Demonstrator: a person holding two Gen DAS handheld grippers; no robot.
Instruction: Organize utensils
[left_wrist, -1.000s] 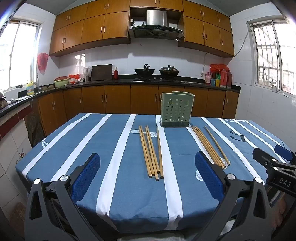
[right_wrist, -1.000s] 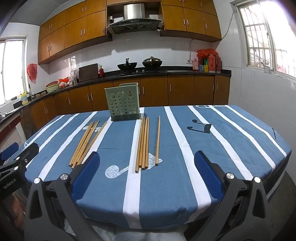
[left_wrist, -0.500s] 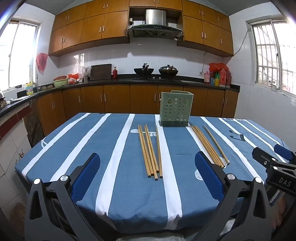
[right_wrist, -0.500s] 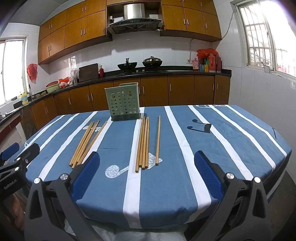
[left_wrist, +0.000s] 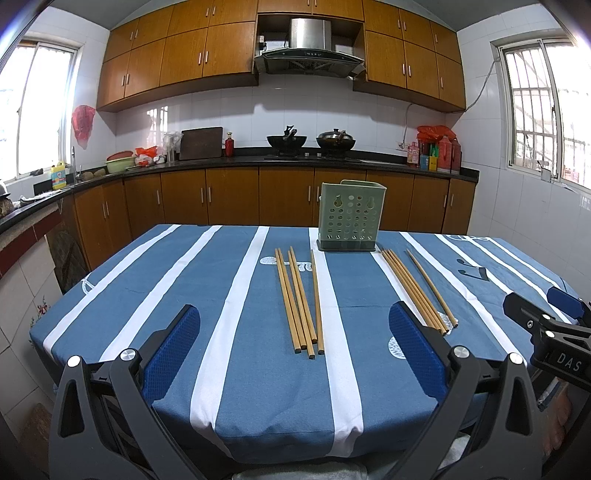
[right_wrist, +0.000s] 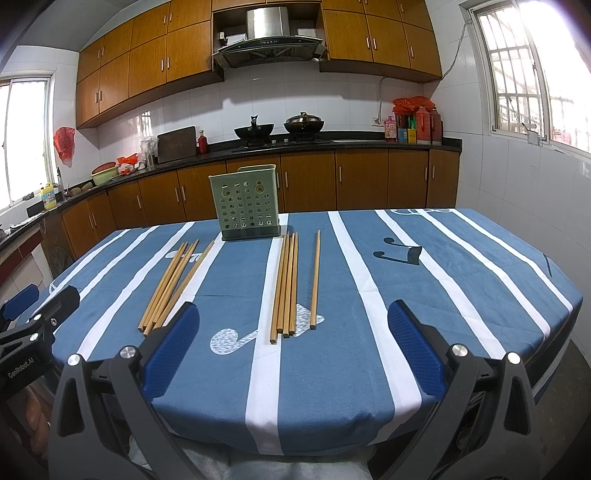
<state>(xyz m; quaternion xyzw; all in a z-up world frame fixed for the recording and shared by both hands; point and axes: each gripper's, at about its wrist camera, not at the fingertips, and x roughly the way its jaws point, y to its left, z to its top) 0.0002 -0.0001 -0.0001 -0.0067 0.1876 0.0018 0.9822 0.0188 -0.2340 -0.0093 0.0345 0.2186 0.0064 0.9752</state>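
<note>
Green holder (left_wrist: 350, 218) upright at the table's (left_wrist: 236, 369) far side, inside hidden; two bundles of chopsticks (left_wrist: 298, 300) (left_wrist: 419, 290) lie flat before it, lengthwise toward it; my left gripper (left_wrist: 294, 345) and right gripper (right_wrist: 293, 345) both wide, empty.

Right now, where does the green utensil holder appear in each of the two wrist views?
Left wrist view: the green utensil holder stands upright right of centre, at the far end of the table, between the two chopstick groups.
Right wrist view: the green utensil holder stands left of centre, again at the far end.
Shared landmark: the range hood on the back wall, above and behind the holder in both views.
</note>
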